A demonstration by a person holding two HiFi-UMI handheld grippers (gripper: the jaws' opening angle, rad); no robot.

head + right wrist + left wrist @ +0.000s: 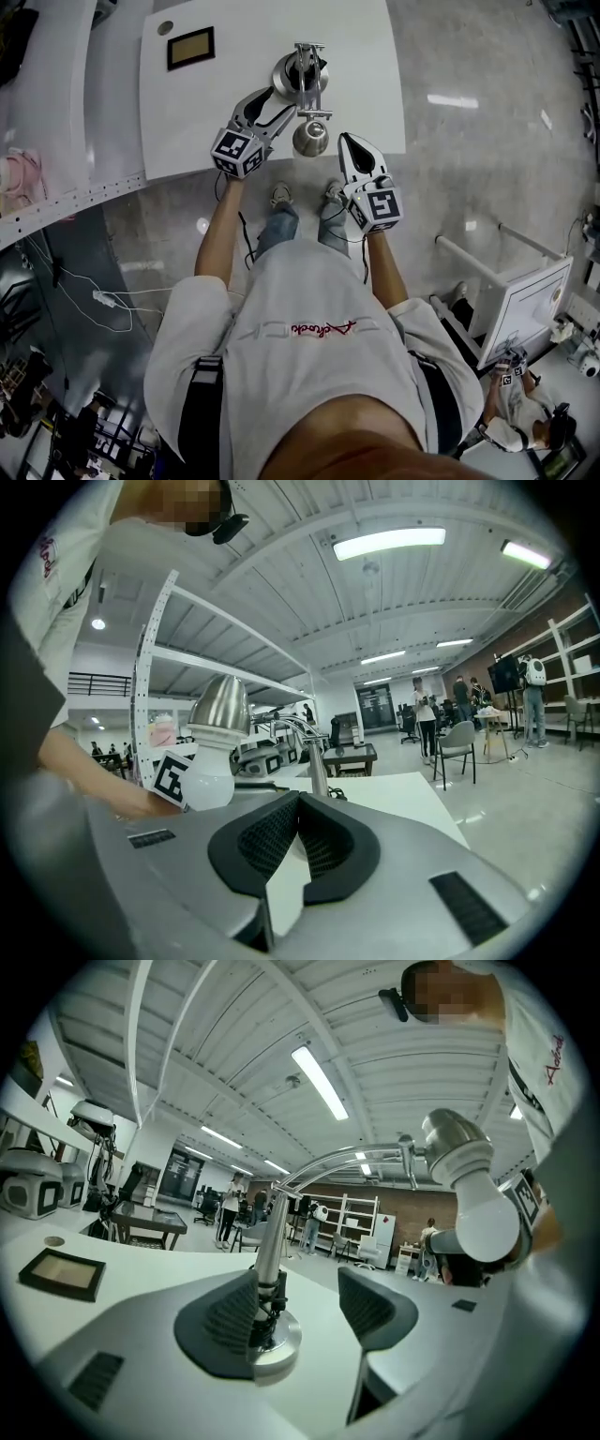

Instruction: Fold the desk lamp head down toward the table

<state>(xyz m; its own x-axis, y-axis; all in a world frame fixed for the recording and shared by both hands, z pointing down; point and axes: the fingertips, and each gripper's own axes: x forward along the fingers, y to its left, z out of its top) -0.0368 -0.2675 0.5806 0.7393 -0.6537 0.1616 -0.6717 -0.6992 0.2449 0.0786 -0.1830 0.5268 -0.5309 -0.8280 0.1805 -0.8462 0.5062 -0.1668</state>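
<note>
My left claw (300,1302) stood with its jaws apart round the lamp stem (267,1241), low on the table (141,1269). My right claw (300,841) was closed and empty near the lamp head (217,710). Next, I judged, I had to steady the stem and press the head lower.

Lamp (302,80) on table (366,56) ahead of me — my left gripper (270,108) left of its base, right gripper (352,148) right of its head; frame (190,48) far left.
</note>
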